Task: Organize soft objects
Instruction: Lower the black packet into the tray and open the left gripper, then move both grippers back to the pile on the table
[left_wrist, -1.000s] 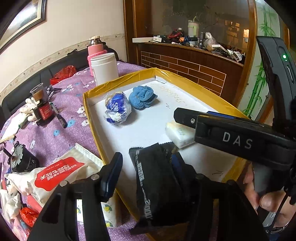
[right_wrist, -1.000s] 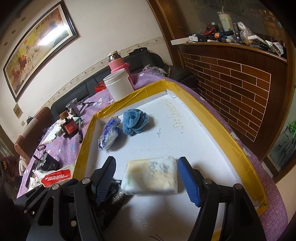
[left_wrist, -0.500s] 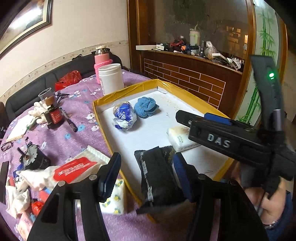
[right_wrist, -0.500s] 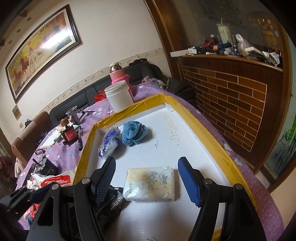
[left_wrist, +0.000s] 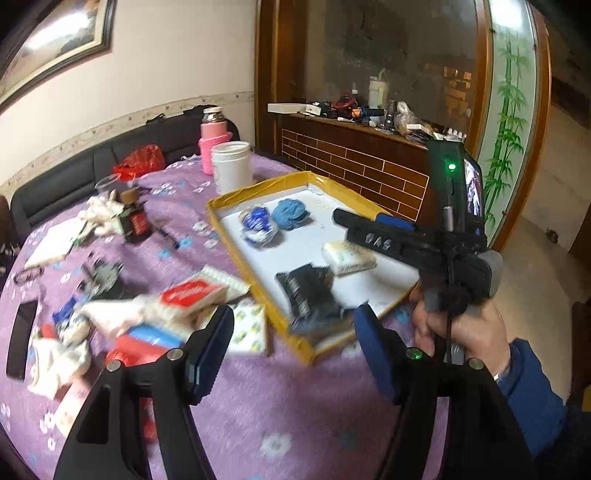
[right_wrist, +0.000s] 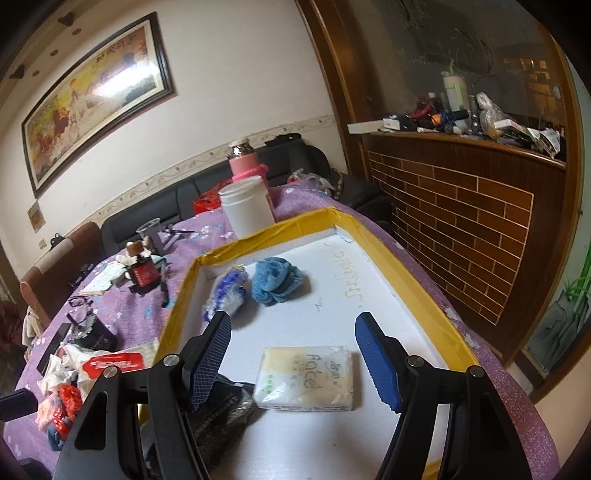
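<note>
A white tray with a yellow rim (left_wrist: 236, 236) (right_wrist: 417, 295) lies on the purple table. In it are a blue cloth ball (left_wrist: 291, 214) (right_wrist: 277, 278), a blue-white wrapped bundle (left_wrist: 258, 225) (right_wrist: 225, 295), a pale tissue pack (left_wrist: 349, 256) (right_wrist: 308, 376) and a black packet (left_wrist: 310, 291) (right_wrist: 225, 410) near the front corner. My left gripper (left_wrist: 295, 350) is open and empty, pulled back above the table before the tray. My right gripper (right_wrist: 291, 354) is open and empty above the tissue pack; its body shows in the left wrist view (left_wrist: 406, 240).
Left of the tray lies a pile of soft packs: a red-labelled white pack (left_wrist: 192, 295) (right_wrist: 110, 363), a small yellow-print pack (left_wrist: 251, 328), white cloths (left_wrist: 59, 354). A white jar (left_wrist: 232, 166) (right_wrist: 247, 210) and a pink flask (left_wrist: 214, 140) stand behind the tray. A black phone (left_wrist: 22, 332) lies at left.
My left gripper has let go of the black packet, which now lies in the tray, and has pulled back and up. My right gripper has risen a little above the tissue pack.
</note>
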